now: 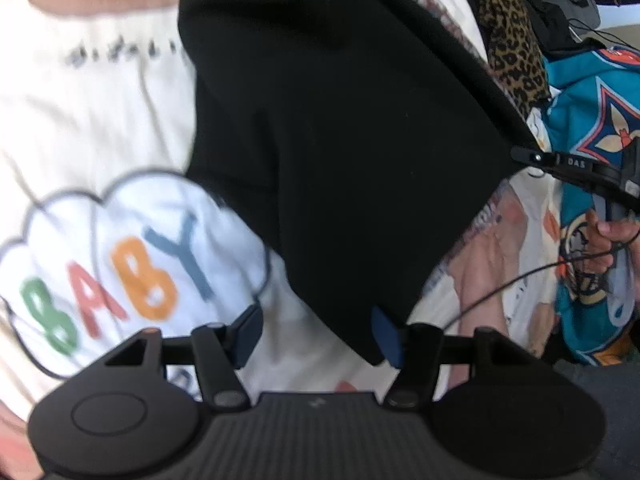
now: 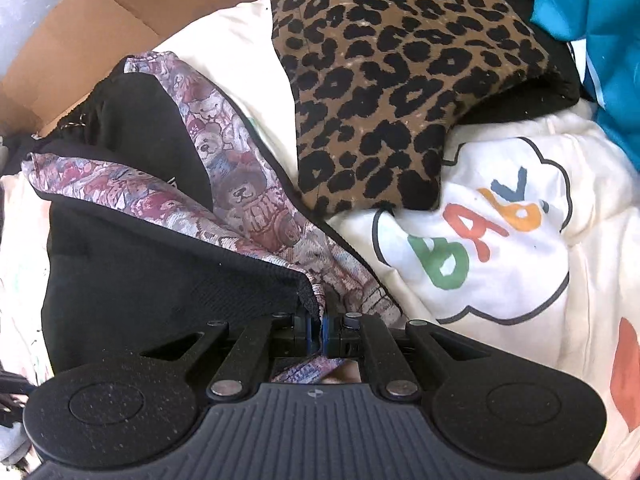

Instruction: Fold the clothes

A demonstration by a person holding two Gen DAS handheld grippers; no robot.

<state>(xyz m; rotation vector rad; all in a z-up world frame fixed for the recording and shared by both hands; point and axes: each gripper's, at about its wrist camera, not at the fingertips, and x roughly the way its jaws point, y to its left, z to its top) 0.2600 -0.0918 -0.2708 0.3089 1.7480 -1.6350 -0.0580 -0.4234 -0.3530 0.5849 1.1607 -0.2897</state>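
Observation:
A black garment (image 1: 340, 140) with a teddy-bear print lining (image 2: 248, 200) lies over a cream sweatshirt printed "BABY" (image 1: 120, 272). My left gripper (image 1: 316, 336) is open, its fingers either side of the black garment's lower corner. My right gripper (image 2: 316, 328) is shut on the black garment's edge (image 2: 308, 300), where black fabric and lining meet. The right gripper also shows in the left wrist view (image 1: 536, 158), at the black garment's right edge, held by a hand.
A leopard-print garment (image 2: 392, 80) lies at the back over the cream sweatshirt (image 2: 500, 240). A teal printed garment (image 1: 592, 128) lies to the right. A cardboard box (image 2: 100, 28) stands at the back left.

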